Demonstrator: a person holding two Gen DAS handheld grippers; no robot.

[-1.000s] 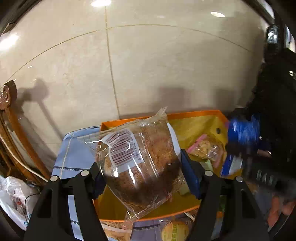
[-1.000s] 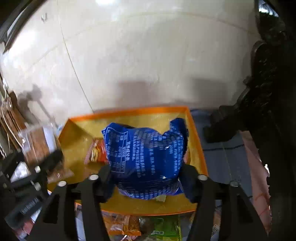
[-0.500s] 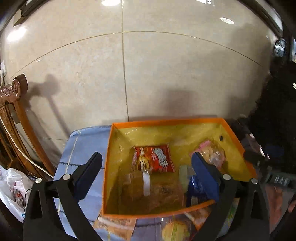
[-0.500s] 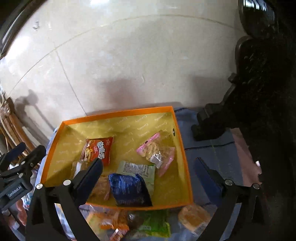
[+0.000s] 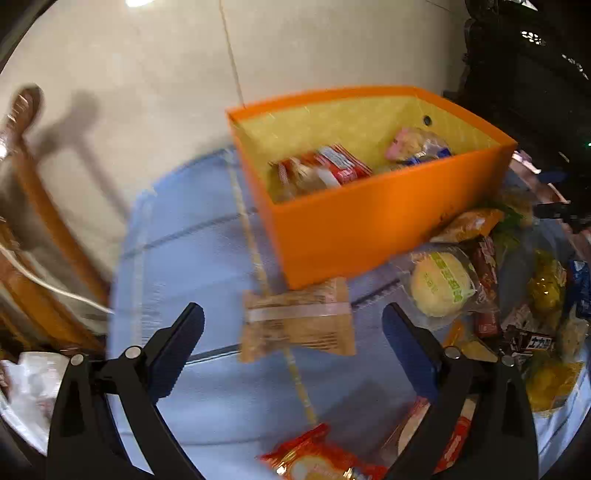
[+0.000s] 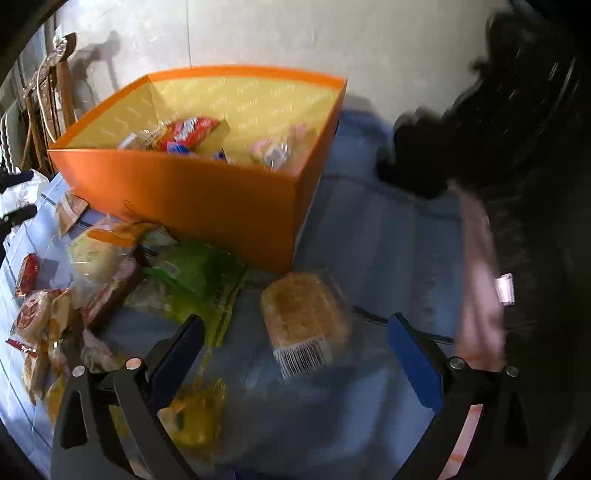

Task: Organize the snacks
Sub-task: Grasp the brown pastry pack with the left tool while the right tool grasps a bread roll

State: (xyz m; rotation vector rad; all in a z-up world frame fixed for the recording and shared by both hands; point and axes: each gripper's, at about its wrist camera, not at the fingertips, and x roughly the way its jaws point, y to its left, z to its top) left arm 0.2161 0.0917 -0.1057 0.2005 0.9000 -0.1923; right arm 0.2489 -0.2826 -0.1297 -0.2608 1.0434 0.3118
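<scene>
Both my grippers, spread wide and empty

My left gripper (image 5: 293,347) and right gripper (image 6: 295,350) tilt steeply downward, jaws parted as far as they go, pads pressing on nothing.

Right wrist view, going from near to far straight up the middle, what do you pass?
Right gripper, open → clear-wrapped bread with a barcode label → orange box → red snack packet inside it → pale wall.

Only readable bit is "士力架" on the dark candy bar wrapper (image 5: 532,343); the barcode label (image 6: 301,356) digits are too blurry.
</scene>
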